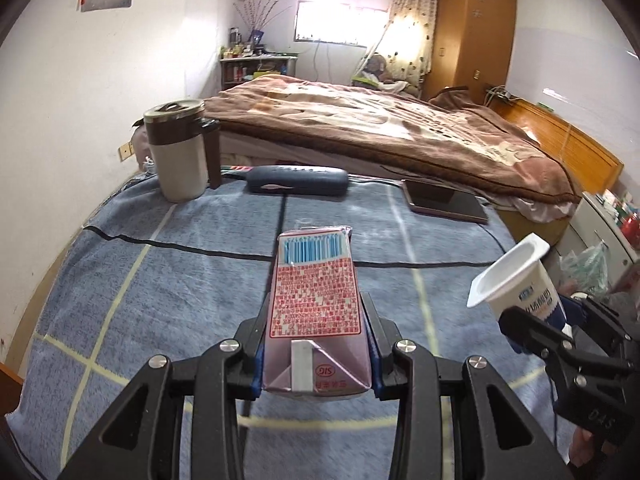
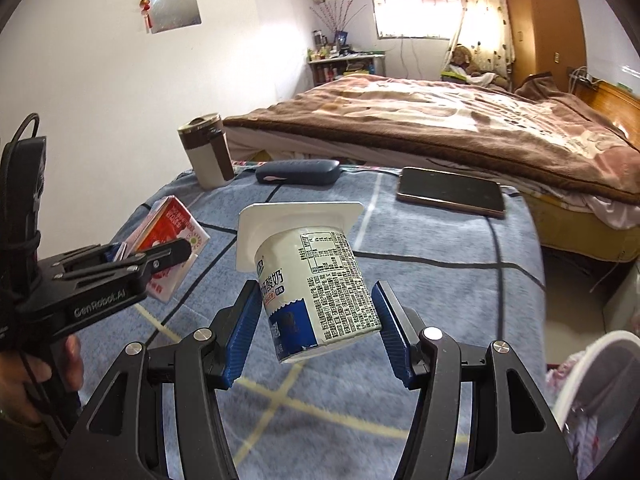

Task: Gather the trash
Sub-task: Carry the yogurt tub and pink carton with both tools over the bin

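A pink and red drink carton (image 1: 314, 304) is clamped between the blue pads of my left gripper (image 1: 313, 322), which is shut on it and holds it above the blue checked tablecloth (image 1: 160, 280). In the right wrist view the same carton (image 2: 176, 224) and left gripper (image 2: 160, 258) hang at the left. My right gripper (image 2: 316, 300) is shut on a white yogurt cup (image 2: 312, 264), which is tilted with its open rim facing away. From the left wrist view, the cup (image 1: 516, 280) and right gripper (image 1: 536, 320) are at the right edge.
At the table's far side stand a beige and brown lidded mug (image 1: 180, 152), a dark glasses case (image 1: 296, 180) and a flat dark phone (image 1: 444, 200). A bed with a brown blanket (image 1: 400, 132) lies beyond. A white-rimmed bin (image 2: 592, 380) shows at the lower right.
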Motion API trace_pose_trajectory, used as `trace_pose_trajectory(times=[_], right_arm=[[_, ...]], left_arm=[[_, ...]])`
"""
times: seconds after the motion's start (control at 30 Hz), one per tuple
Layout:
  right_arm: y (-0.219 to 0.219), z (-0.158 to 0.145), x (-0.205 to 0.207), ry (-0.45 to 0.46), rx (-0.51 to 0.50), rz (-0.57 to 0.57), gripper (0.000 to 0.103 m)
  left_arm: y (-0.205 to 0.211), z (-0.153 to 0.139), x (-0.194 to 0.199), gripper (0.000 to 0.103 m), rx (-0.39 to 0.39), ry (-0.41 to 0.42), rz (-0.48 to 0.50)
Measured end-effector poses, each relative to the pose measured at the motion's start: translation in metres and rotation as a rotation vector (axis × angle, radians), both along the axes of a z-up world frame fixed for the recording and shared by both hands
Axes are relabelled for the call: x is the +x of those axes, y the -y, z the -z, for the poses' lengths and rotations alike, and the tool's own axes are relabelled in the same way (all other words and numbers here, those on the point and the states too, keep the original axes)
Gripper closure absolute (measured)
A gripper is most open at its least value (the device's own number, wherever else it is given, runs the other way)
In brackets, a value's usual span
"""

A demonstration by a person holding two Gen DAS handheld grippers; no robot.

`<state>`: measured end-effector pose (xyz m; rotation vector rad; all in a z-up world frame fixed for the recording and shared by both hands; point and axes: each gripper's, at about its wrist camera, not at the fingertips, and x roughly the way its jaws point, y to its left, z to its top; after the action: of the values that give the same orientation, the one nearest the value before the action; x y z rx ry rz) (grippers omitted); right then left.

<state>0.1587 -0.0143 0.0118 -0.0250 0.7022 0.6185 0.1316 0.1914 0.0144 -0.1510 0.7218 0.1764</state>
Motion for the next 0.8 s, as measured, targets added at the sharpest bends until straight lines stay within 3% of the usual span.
trace_pose_trajectory(times=[0.33,0.8], right_arm=[[0.042,-0.01,-0.018,0.03,0.027,0.082,0.044],[0.141,-0.019,-0.042,0.062,0.018,0.297,0.044]], left_arm=[[0.043,-0.011,-0.019,0.064,-0.022,0.029,0.077],[0.155,-0.016,-0.02,0.064,-0.021,0.056,0.305]])
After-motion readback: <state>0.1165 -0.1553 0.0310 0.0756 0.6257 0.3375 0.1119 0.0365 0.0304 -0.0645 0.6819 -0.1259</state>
